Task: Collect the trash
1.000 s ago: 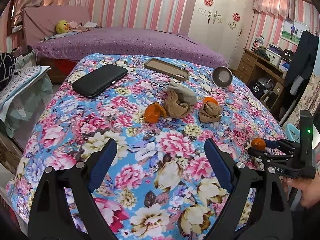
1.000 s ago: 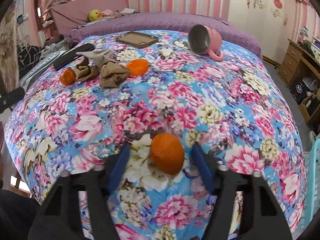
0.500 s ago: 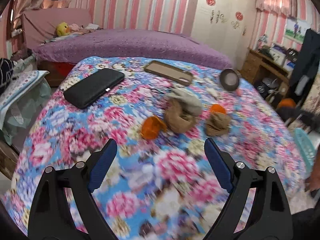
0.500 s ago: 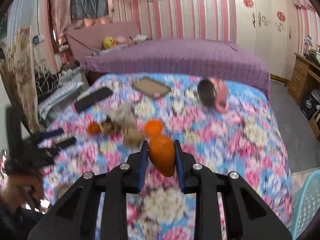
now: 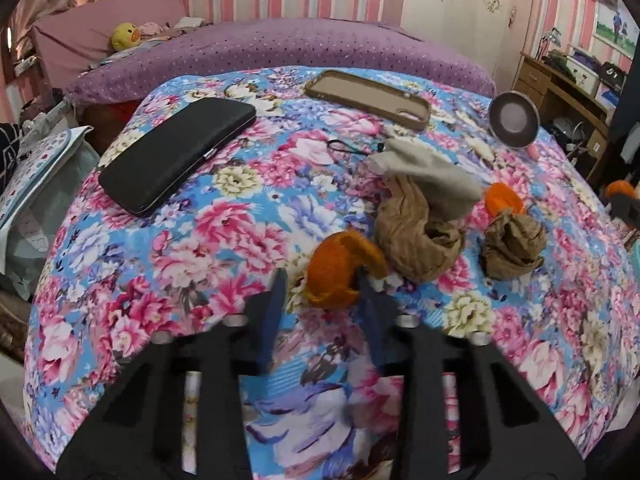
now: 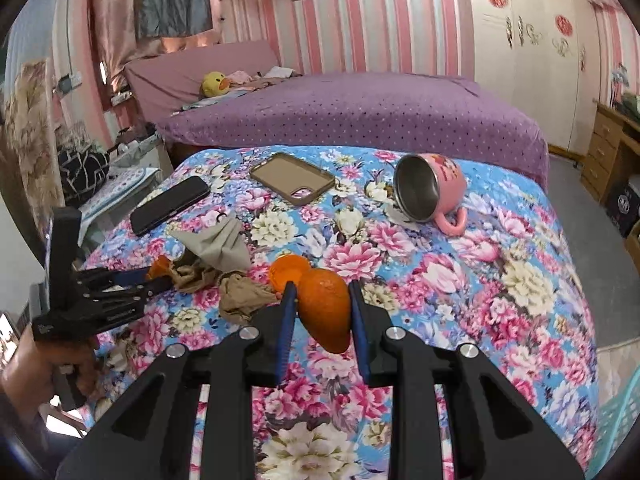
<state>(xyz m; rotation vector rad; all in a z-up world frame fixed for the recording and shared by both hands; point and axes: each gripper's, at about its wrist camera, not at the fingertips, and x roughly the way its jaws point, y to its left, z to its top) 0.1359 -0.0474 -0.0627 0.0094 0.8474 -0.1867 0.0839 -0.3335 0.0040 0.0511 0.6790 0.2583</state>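
Note:
My right gripper (image 6: pixel 322 300) is shut on a piece of orange peel (image 6: pixel 326 308) and holds it above the floral table (image 6: pixel 480 280). My left gripper (image 5: pixel 322 284) has narrowed around a second orange peel (image 5: pixel 340 268) lying on the cloth; its jaws stand close on either side of it, and it shows in the right wrist view (image 6: pixel 154 276). A third peel (image 5: pixel 502 198) lies behind a crumpled brown wad (image 5: pixel 512 246). A bigger brown wad (image 5: pixel 416 236) and a grey cloth (image 5: pixel 428 172) lie beside the second peel.
A black wallet (image 5: pixel 176 156), a tan phone case (image 5: pixel 368 98) and a tipped pink mug (image 6: pixel 430 188) lie on the far half of the table. A teal basket (image 6: pixel 624 408) stands low right. A purple bed (image 6: pixel 360 108) is behind.
My left gripper moved forward to the second peel and its jaws narrowed around it. My right gripper closed on its peel and lifted it off the table.

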